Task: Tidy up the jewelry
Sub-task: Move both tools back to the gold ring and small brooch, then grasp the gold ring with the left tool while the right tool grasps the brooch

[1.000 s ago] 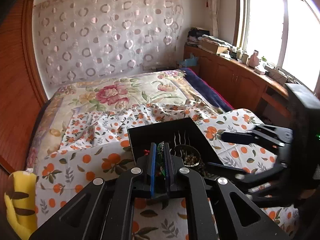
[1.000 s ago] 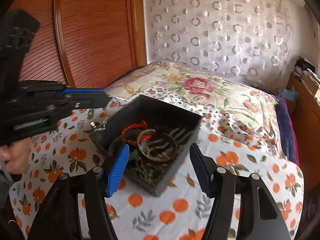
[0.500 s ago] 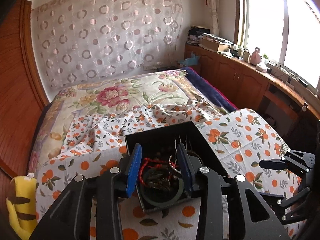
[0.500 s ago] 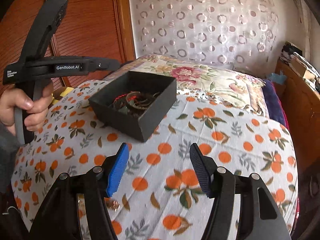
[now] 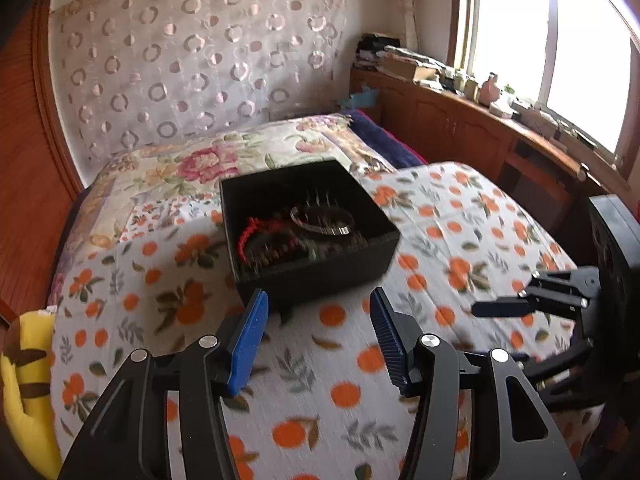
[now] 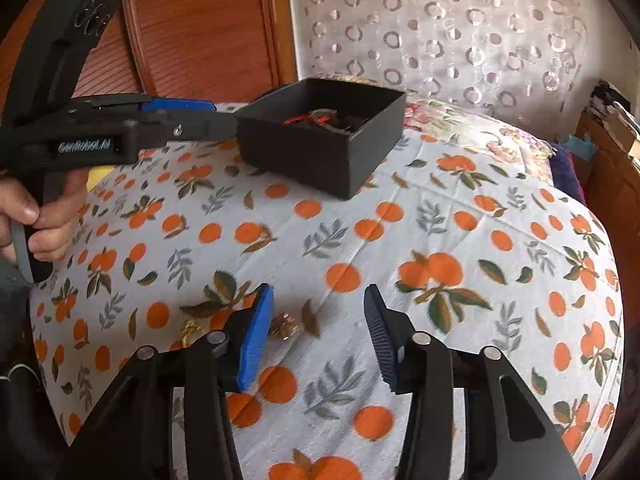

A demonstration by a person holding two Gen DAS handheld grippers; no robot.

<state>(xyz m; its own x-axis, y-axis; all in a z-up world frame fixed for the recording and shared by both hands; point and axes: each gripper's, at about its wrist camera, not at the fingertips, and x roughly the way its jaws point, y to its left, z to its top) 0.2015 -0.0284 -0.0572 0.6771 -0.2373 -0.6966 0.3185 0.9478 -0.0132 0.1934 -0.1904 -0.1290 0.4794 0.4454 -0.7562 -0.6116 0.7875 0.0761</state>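
A black open box (image 5: 308,256) sits on the orange-print cloth and holds a red cord bracelet (image 5: 250,236), a silver bangle (image 5: 324,220) and dark beads. It also shows in the right wrist view (image 6: 320,136). My left gripper (image 5: 318,336) is open and empty, just short of the box's near wall. My right gripper (image 6: 316,336) is open and empty, low over the cloth. Two small gold pieces of jewelry lie on the cloth: one (image 6: 283,326) beside its left finger, one (image 6: 190,330) further left.
The orange-print cloth (image 6: 400,240) covers a rounded surface that drops away at the right. A floral bed (image 5: 208,160) lies behind the box. A yellow plush toy (image 5: 24,376) sits at the left edge. Wooden cabinets (image 5: 460,128) run under the window at right.
My left gripper opened, let a piece of jewelry go into the box and drew back from it. My right gripper pulled away from the box and dropped toward the gold pieces.
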